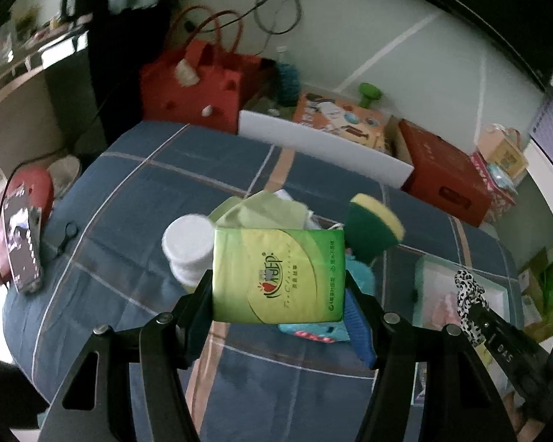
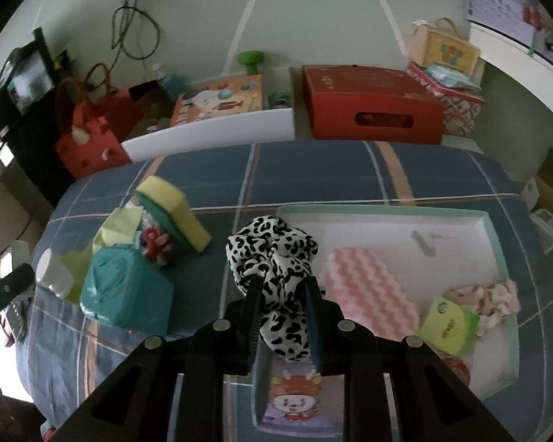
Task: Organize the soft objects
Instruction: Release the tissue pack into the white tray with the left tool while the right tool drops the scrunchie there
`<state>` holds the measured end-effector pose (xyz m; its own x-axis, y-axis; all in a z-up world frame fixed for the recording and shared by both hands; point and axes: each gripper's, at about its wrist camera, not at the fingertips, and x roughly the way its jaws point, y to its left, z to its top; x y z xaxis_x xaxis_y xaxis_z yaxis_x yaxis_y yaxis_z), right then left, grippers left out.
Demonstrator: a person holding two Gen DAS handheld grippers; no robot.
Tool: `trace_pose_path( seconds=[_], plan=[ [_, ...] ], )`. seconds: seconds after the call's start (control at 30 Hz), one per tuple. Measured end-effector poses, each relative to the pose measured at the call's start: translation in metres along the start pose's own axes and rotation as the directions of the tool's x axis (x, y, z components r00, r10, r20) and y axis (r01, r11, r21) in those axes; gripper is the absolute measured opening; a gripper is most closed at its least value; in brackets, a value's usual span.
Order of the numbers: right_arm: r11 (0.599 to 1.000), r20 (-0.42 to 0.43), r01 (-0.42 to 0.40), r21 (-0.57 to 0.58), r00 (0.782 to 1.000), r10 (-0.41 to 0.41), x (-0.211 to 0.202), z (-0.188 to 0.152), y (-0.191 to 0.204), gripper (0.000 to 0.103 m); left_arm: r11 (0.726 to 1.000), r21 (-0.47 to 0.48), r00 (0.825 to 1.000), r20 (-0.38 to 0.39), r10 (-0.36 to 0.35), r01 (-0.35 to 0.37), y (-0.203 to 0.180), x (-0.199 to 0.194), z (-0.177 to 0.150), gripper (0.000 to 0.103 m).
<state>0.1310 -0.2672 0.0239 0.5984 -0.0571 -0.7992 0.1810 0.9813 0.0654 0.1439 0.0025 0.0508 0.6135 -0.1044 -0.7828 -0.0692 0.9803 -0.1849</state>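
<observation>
Your left gripper is pinching a green tissue pack flat between its two pads, jaws spread about as wide as the pack, and the pack hangs clear above the blue plaid bedspread. Just past its tip sits the pile of leftovers: a white round container to the left, a yellow-green sponge to the right, some pale green cloth straight ahead, and a teal pack underneath, mostly hidden by the tissue pack.

Your right gripper has its jaws nearly pressed together on a black-and-white spotted scrunchie, which bunches up ahead of the fingertips and droops down between them. It's up off the bed too. To the right of that gripper is the mint-rimmed white tray, already holding a pink-and-white striped cloth, another green tissue pack and a floral scrunchie in the near right corner. To its left, in the right wrist view, you get the same pile: sponge on top, teal pack nearest, a red-and-white knit thing wedged between them.

From the left wrist view the right gripper shows at the far right edge, over the tray.
</observation>
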Motion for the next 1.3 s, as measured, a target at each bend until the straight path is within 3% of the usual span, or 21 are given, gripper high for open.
trace_pose_path(
  seconds=[0.43,0.73,0.97,1.3],
  plan=[
    [0.984,0.017,0.044,0.17,0.999,-0.048,-0.007,0.005,-0.068,0.023,0.985,0.157,0.997,-0.045,-0.061,0.067,-0.067,0.01,0.008,0.065],
    [0.937,-0.011,0.108,0.332,0.994,-0.111,-0.003,-0.001,-0.134,0.023,0.96,0.248,0.99,-0.093,-0.11,0.13,-0.118,0.029,0.001,0.065],
    [0.896,-0.033,0.153,0.416,0.988,-0.153,0.001,-0.006,-0.168,0.023,0.921,0.336,0.978,-0.124,-0.167,0.199,-0.164,0.047,-0.008,0.065],
    [0.885,-0.024,0.151,0.44,0.987,-0.156,0.015,-0.003,-0.179,0.024,0.867,0.435,0.966,-0.184,-0.179,0.244,-0.213,0.085,-0.031,0.065]
  ],
)
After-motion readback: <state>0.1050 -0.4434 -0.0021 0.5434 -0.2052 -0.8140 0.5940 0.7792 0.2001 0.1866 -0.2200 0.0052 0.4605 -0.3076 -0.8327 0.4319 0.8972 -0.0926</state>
